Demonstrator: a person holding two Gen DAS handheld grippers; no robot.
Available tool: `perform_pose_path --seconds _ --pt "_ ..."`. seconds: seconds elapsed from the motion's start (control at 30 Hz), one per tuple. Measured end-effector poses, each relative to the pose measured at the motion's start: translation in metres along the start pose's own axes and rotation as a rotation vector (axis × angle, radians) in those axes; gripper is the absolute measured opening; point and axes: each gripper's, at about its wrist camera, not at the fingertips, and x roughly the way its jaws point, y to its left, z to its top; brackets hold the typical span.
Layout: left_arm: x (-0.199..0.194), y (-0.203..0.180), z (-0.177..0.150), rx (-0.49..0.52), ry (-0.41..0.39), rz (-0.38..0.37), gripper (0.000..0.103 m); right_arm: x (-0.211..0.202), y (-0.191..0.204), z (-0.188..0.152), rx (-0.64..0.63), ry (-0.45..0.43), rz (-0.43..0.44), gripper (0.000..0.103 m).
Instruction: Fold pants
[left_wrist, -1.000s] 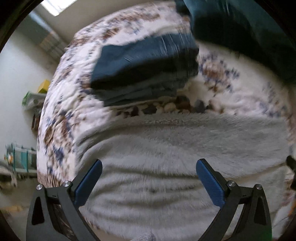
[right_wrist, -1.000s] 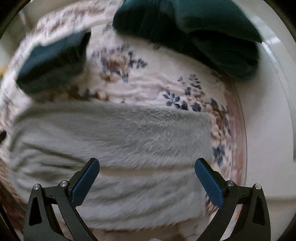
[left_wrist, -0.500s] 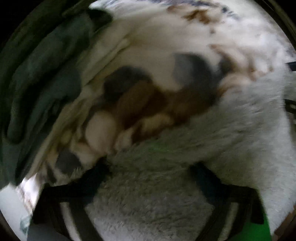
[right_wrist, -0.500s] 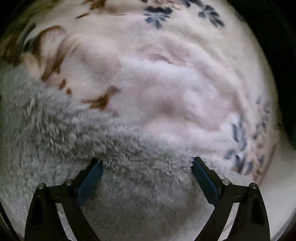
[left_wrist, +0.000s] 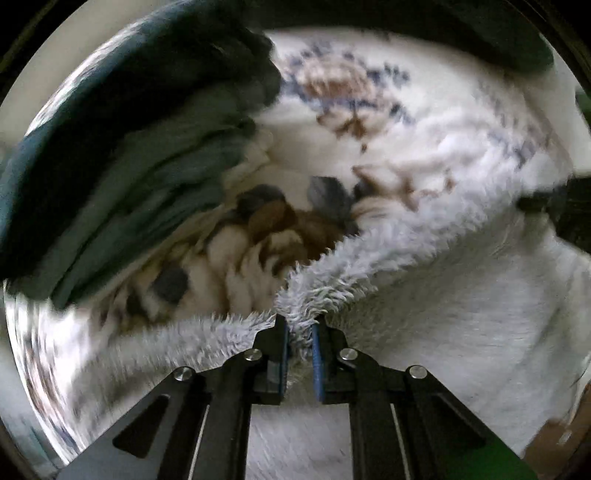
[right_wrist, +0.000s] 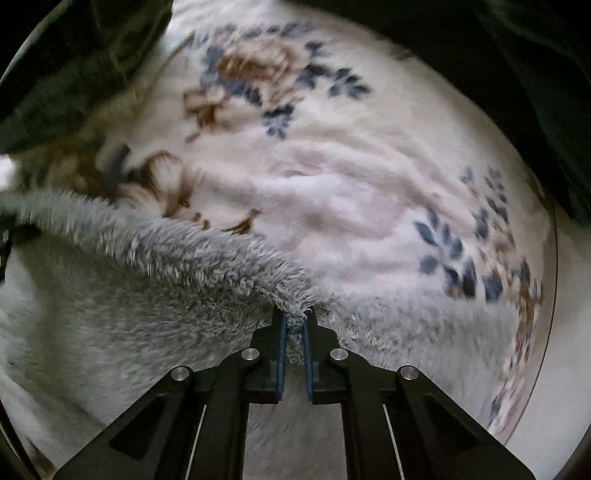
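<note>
The fluffy pale grey fleece pants (left_wrist: 424, 295) lie spread on a cream plush blanket with brown and blue flowers (left_wrist: 351, 122), and both grippers have hold of their far edge. The left gripper (left_wrist: 299, 332) has its blue-padded jaws drawn narrow, with a tuft of the grey pile pinched between them right at the tips; the rest of the garment runs off to the right and below the jaws. The right gripper (right_wrist: 294, 325) is likewise nearly closed on a corner of the same edge of the pants (right_wrist: 184, 288), the fleece bunching up over its fingertips and stretching away to the left. Beyond the pinched edge the blanket (right_wrist: 351, 192) shows. A stack of folded dark teal clothes (left_wrist: 129, 147) sits on the blanket at the upper left of the left wrist view.
</note>
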Motion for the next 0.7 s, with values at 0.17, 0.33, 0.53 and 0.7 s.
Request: perform_pose_path --seconds 0.17,0.33,0.53,0.7 --pt "-0.077 -0.013 -0.095 -0.238 -0.038 -0.058 0.008 -0.067 -0.001 -0.072 0.091 -0.042 0.06 0.008" --pt "-0.07 -0.038 -0.182 -0.413 -0.001 -0.103 0.008 -0.113 0.023 -0.177 0.073 -0.045 0.04 0.008" --pt "0.012 -0.079 -0.273 -0.48 0.197 -0.149 0.008 -0.079 0.045 -0.293 0.104 0.104 -0.007 0.008" --pt "0.055 -0.071 -0.292 -0.517 0.27 -0.231 0.015 -0.028 0.057 -0.332 0.14 0.275 0.042 0.038"
